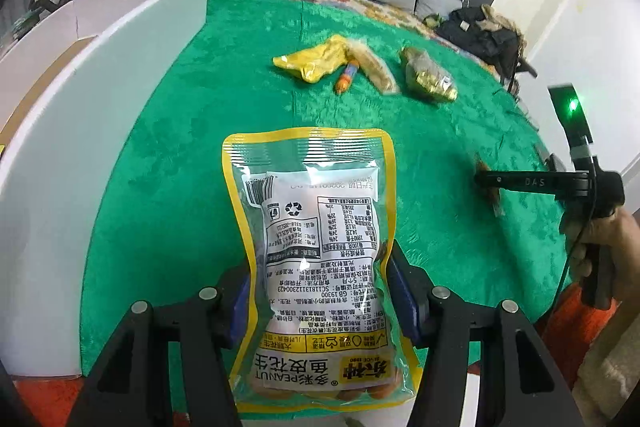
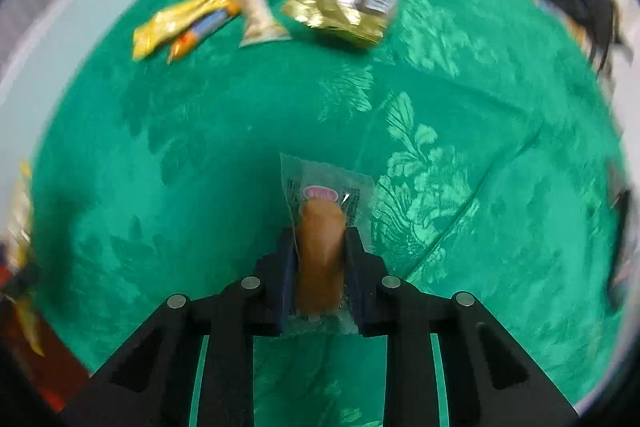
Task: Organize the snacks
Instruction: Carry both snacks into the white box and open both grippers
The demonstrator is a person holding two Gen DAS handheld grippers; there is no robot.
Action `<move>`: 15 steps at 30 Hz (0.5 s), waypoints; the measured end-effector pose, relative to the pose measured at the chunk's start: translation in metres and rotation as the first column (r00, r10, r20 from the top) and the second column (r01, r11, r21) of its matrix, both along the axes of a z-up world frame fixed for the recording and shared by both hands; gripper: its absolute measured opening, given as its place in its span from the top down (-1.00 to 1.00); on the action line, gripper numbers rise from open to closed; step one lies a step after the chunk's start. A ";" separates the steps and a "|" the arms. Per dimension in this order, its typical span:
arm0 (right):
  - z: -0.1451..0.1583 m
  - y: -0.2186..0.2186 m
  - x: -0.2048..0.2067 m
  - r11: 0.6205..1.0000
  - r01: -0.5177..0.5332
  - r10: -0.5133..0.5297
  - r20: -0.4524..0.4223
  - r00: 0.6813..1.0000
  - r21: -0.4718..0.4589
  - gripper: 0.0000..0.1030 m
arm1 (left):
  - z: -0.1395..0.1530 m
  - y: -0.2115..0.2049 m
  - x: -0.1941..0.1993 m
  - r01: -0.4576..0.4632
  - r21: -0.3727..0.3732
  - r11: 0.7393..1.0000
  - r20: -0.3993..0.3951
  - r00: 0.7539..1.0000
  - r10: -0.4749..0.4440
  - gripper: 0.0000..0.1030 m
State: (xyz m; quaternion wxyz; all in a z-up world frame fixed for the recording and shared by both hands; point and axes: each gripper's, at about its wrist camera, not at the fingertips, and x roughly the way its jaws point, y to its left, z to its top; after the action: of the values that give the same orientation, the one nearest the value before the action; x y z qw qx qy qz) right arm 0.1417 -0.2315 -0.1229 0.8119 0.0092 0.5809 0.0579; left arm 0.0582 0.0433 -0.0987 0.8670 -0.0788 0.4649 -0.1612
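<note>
Left tongs (image 1: 320, 291) clamped on peanut bag (image 1: 316, 259), held above green cloth (image 1: 200, 107); light, slick, grip mid-body. Right tongs (image 2: 320, 267) clamped on wrapped sausage (image 2: 320, 251); soft, squeeze gently. 4 snacks (image 1: 360, 67) remain on the cloth.

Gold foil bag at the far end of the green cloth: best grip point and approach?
Judging from both views, take the gold foil bag from above, across its narrower width near the middle. It lies flat and puffy on the green cloth, apart from the beige packet beside it, so both long sides look free for the fingers.
</note>
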 end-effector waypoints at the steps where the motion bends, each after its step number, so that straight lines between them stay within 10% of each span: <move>1: 0.006 -0.014 -0.003 0.997 0.044 -0.044 0.010 0.999 0.068 0.54 | 0.004 0.001 -0.001 -0.002 -0.010 1.000 0.007 1.000 0.002 -0.11; 7: 0.034 -0.056 -0.026 0.831 0.154 -0.205 0.037 0.978 0.535 0.54 | 0.041 0.023 -0.004 -0.031 -0.121 0.992 0.053 0.998 0.037 -0.11; 15: 0.093 0.028 -0.019 0.713 -0.024 -0.057 0.092 0.994 0.701 0.52 | 0.110 0.120 -0.012 -0.171 -0.257 0.951 0.128 0.969 0.209 -0.11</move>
State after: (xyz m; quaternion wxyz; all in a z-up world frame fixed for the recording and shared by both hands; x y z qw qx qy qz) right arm 0.1229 -0.2031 -0.0304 0.7781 0.3179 0.4716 0.2667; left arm 0.0460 0.1634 0.0110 0.8954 -0.2168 0.3635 -0.1384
